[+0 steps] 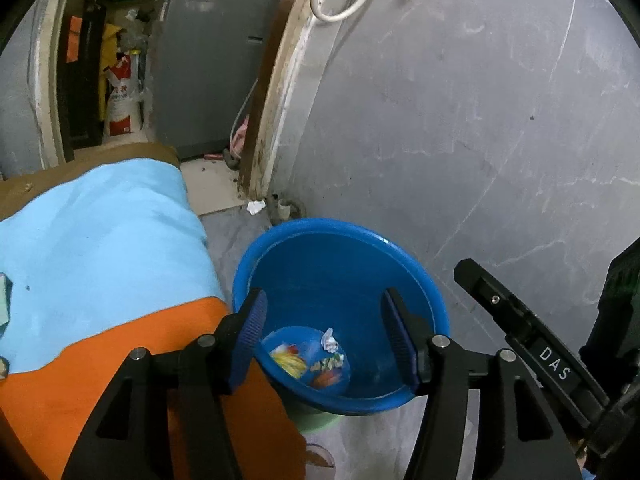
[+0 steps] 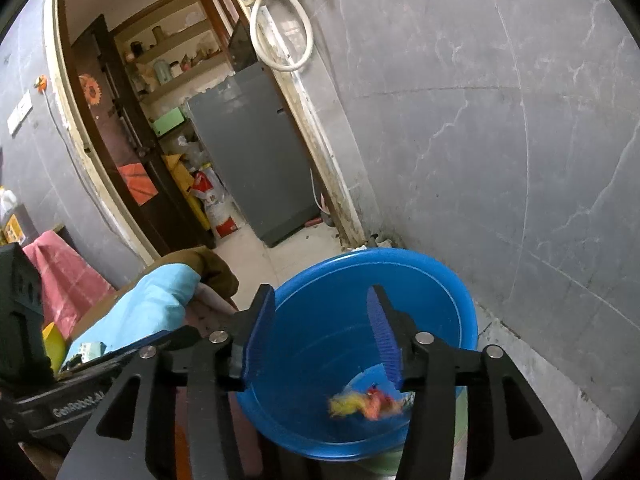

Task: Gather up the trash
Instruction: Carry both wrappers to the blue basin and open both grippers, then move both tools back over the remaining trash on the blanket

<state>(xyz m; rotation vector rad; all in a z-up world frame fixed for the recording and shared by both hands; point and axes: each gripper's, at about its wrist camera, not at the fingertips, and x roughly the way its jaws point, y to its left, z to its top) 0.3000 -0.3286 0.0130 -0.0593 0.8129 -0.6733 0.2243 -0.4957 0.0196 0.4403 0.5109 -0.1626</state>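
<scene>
A blue plastic bucket stands on the floor beside the table edge. Trash lies at its bottom: a crumpled white paper, a yellow wrapper and an orange-red wrapper. My left gripper is open and empty above the bucket's mouth. In the right wrist view the bucket is below my right gripper, which is open and empty. A blurred yellow and red wrapper shows inside the bucket. The right gripper's arm shows at the right of the left wrist view.
A table with a light blue and orange cloth is at the left. A crumpled white paper lies on the floor by the door frame. A grey wall is behind the bucket. A doorway opens onto a storeroom with a grey cabinet.
</scene>
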